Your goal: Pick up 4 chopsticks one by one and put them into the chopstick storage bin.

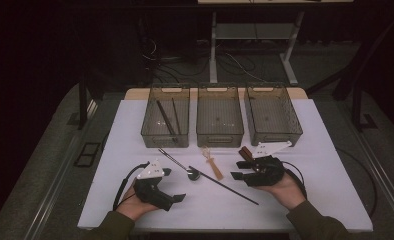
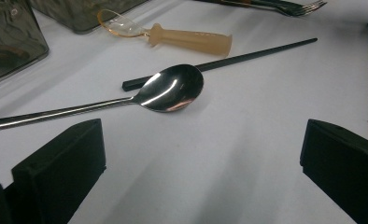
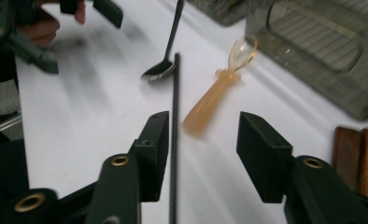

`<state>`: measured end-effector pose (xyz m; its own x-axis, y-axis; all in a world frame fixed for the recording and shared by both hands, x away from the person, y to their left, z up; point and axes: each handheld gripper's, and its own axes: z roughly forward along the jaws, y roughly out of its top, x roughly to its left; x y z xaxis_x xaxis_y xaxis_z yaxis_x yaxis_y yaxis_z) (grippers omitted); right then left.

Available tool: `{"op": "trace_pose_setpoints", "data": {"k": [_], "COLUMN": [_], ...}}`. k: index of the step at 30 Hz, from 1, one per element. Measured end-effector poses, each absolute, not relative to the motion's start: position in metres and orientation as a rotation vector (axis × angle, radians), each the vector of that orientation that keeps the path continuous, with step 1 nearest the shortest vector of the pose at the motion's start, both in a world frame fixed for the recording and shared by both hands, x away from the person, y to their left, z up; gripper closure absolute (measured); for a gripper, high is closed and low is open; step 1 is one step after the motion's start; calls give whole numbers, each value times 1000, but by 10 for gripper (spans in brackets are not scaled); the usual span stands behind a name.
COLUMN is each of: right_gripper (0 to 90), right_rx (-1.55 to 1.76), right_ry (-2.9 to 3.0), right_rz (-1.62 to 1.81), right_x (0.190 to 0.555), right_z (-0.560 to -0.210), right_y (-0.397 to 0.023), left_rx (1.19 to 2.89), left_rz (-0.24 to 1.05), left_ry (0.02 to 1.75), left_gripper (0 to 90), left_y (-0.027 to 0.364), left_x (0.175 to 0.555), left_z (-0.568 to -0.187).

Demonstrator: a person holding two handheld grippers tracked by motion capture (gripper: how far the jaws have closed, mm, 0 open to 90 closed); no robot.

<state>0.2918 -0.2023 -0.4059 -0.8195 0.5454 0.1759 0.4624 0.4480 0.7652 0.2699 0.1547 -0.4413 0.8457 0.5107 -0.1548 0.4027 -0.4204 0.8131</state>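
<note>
The high view is dim, dark at its edges, the white table (image 1: 305, 150) the one lit patch. The spoon (image 2: 173, 88) glints with overhead glare ahead of the left jaws. The right gripper view is motion-blurred, its shadows smeared.

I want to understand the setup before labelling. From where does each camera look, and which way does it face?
High view: above the person's side, looking forward and down on the white table; both forearms, left claw and right claw show.
Left gripper view: rides the left claw, looking along its jaws at the metal spoon.
Right gripper view: rides the right claw, looking along the black chopstick; the other hand shows far off.
Both gripper views share the spoon, chopstick and amber spoon.
</note>
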Motion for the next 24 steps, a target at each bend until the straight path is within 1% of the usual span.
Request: {"op": "trace_pose_setpoints", "data": {"k": [7,18,24], "right_gripper": [641,746,776], "right_rx": [889,834,818], "right_ry": [2623,2692,2722], "right_rz": [1314,1207,1167], "right_x": [275,281,282], "right_z": [-418,-434,-440], "right_y": [-206,-185,-176], "left_rx": [2066,2074,2075], "left_rz": [145,147,148], "left_ry": [665,657,656], "left_gripper": [0,0,0], "left_y": [155,154,154], "left_x": [270,271,271], "left_z": [-441,-441,-441]}}
